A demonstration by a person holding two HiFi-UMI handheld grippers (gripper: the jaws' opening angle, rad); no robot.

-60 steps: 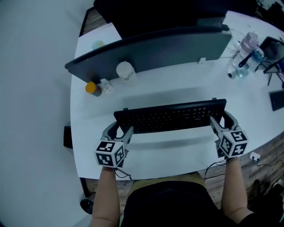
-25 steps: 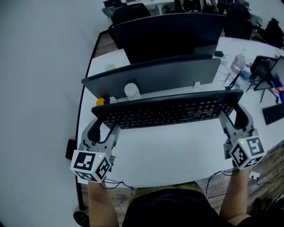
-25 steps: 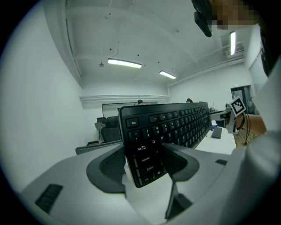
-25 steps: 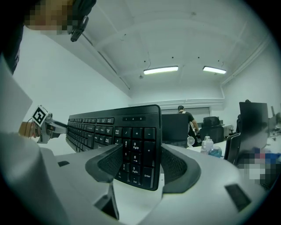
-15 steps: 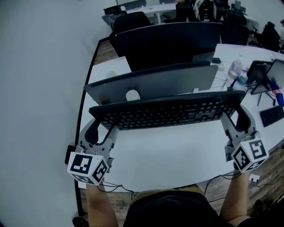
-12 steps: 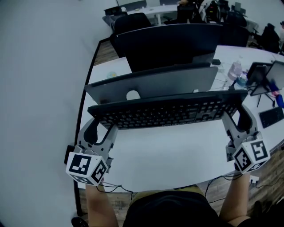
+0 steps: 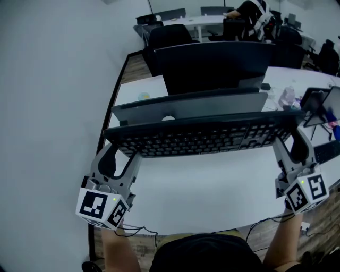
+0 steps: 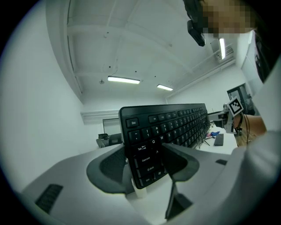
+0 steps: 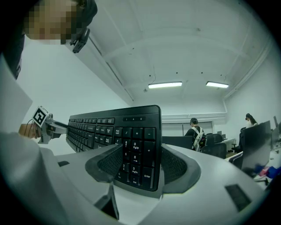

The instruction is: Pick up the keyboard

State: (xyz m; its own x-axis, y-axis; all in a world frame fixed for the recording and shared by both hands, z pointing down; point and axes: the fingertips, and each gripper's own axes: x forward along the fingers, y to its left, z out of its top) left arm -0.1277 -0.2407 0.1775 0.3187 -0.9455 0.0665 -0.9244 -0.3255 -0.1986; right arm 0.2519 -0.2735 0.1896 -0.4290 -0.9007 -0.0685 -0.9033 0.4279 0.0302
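Note:
A long black keyboard (image 7: 199,137) hangs level in the air above the white table (image 7: 212,186), held at both ends. My left gripper (image 7: 118,151) is shut on its left end, and its pads press the keys and the underside near the Tab and Caps Lock keys (image 8: 147,158). On the number-pad end my right gripper (image 7: 289,139) is shut, jaws clamped over the keyboard (image 9: 134,154). From the left gripper view the keyboard (image 8: 175,125) stretches away toward the right gripper's marker cube (image 8: 235,107).
Behind the keyboard stand a grey partition (image 7: 191,105) and a dark monitor (image 7: 212,64). Bottles (image 7: 289,95) and a tablet on a stand (image 7: 319,101) sit at the table's right. Office chairs and a person (image 7: 249,13) are farther back. A wall runs along the left.
Both grippers have risen together with the keyboard in them. It now overlaps the foot of the grey partition and almost hides the white cup behind it.

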